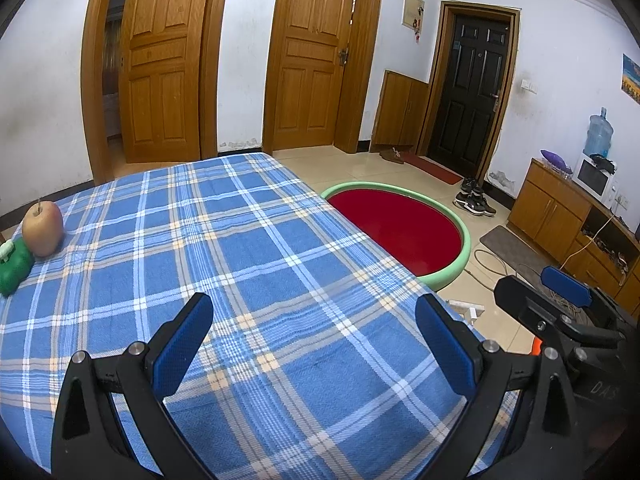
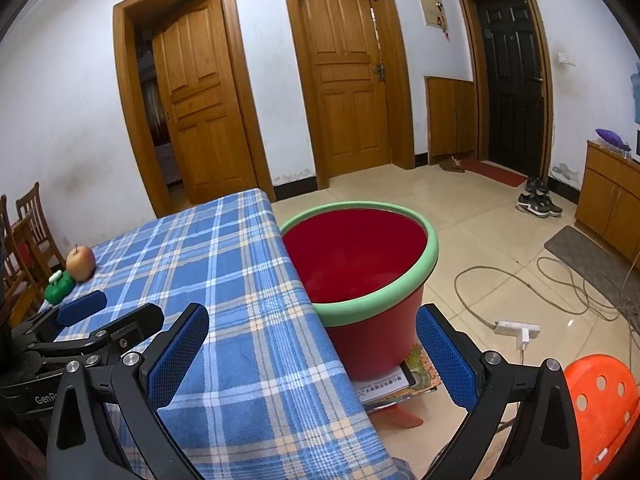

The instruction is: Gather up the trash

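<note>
Red bucket [image 2: 360, 280] beside the counter [image 1: 248, 264] looks empty; apple [image 1: 42, 228] and green item [image 1: 14, 266] remain far-left. Your left tool [image 1: 314, 344] and right tool [image 2: 312, 356] gape wide, holding nothing.

Red bin [image 2: 360, 276] (green-rimmed) beside table [image 2: 224, 280]

Left gripper [image 1: 314, 344] and right gripper [image 2: 312, 354]: black angular frames, silver screws, blue textured pads lining the fingers [image 1: 182, 350].
</note>
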`<state>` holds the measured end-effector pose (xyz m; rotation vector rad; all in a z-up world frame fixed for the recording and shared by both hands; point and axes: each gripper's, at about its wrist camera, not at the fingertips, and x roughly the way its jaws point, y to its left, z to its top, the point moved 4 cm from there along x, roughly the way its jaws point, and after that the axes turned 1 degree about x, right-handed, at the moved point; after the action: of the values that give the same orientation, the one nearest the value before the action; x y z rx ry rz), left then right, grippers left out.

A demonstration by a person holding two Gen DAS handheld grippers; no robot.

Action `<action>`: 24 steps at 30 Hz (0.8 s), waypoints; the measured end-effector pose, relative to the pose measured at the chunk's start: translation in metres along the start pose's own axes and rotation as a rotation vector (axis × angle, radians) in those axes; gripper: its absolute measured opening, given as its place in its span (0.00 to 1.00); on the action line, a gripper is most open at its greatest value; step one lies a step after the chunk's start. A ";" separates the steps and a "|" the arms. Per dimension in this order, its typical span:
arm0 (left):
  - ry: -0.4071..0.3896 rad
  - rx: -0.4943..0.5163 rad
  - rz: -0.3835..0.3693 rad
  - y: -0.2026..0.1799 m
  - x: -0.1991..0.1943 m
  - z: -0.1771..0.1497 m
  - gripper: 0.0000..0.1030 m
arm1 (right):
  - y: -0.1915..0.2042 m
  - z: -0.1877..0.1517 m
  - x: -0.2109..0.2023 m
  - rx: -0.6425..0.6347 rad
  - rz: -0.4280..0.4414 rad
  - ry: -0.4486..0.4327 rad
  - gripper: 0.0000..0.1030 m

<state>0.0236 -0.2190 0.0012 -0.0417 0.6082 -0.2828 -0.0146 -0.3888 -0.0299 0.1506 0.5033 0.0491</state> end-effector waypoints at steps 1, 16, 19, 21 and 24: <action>0.000 0.000 0.000 0.000 0.000 0.000 0.96 | 0.001 0.000 0.001 -0.001 -0.001 0.000 1.00; 0.009 0.000 0.001 0.003 0.000 -0.002 0.96 | 0.000 -0.002 0.002 0.000 0.002 0.012 1.00; 0.006 -0.003 -0.002 0.003 0.000 -0.002 0.96 | 0.000 -0.002 0.001 -0.004 -0.001 0.005 1.00; 0.006 -0.001 0.000 0.002 0.001 -0.002 0.96 | 0.000 -0.001 0.000 -0.014 -0.009 -0.003 1.00; 0.007 -0.002 0.000 0.002 0.001 -0.002 0.96 | -0.002 -0.001 0.001 -0.018 -0.010 -0.004 1.00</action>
<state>0.0237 -0.2174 -0.0018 -0.0427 0.6155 -0.2825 -0.0144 -0.3903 -0.0312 0.1308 0.4992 0.0434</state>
